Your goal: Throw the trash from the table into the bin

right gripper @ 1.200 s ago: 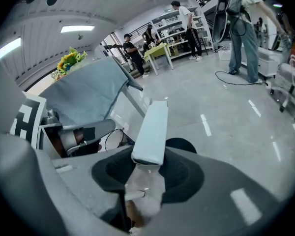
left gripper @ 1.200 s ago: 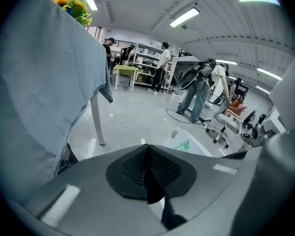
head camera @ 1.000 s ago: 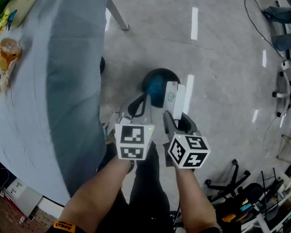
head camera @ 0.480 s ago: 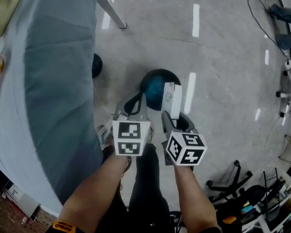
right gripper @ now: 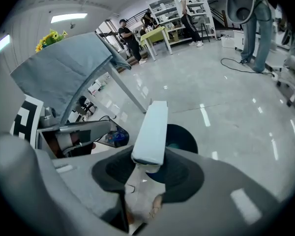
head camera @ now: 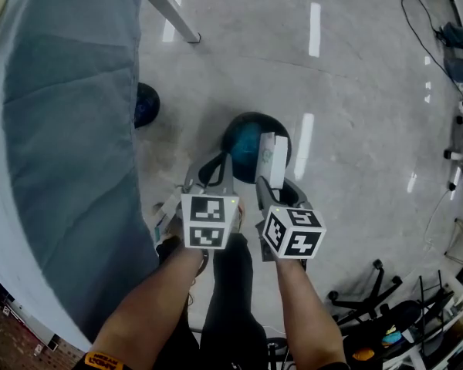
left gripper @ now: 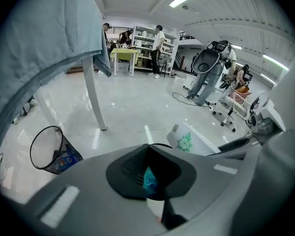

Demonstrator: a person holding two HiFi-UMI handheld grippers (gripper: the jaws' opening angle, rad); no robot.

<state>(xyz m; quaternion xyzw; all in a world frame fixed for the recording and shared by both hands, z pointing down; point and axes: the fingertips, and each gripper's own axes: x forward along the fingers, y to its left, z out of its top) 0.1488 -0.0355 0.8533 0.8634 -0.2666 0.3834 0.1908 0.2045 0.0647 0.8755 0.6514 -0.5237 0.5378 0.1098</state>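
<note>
A white carton with a green flower print (head camera: 273, 159) stands on end in my right gripper (head camera: 281, 183), whose jaws are shut on its lower part. It hangs over the rim of a round black bin (head camera: 243, 139) on the floor, with teal rubbish inside. In the right gripper view the carton (right gripper: 151, 131) rises between the jaws, the bin (right gripper: 183, 137) right behind it. My left gripper (head camera: 215, 163) hovers just left of the bin, jaws shut with nothing in them. The left gripper view shows the carton (left gripper: 189, 140) to the right.
The table under a grey-blue cloth (head camera: 62, 137) fills the left side, its white leg (head camera: 170, 11) slanting to the floor. A second small mesh bin (head camera: 145, 103) with colourful wrappers stands under the table edge. Office chairs (head camera: 370, 291) and cables lie at the right.
Both grippers have sunk toward the black bin, the carton still in the right one. The snacks on the table have slid out of the head view.
</note>
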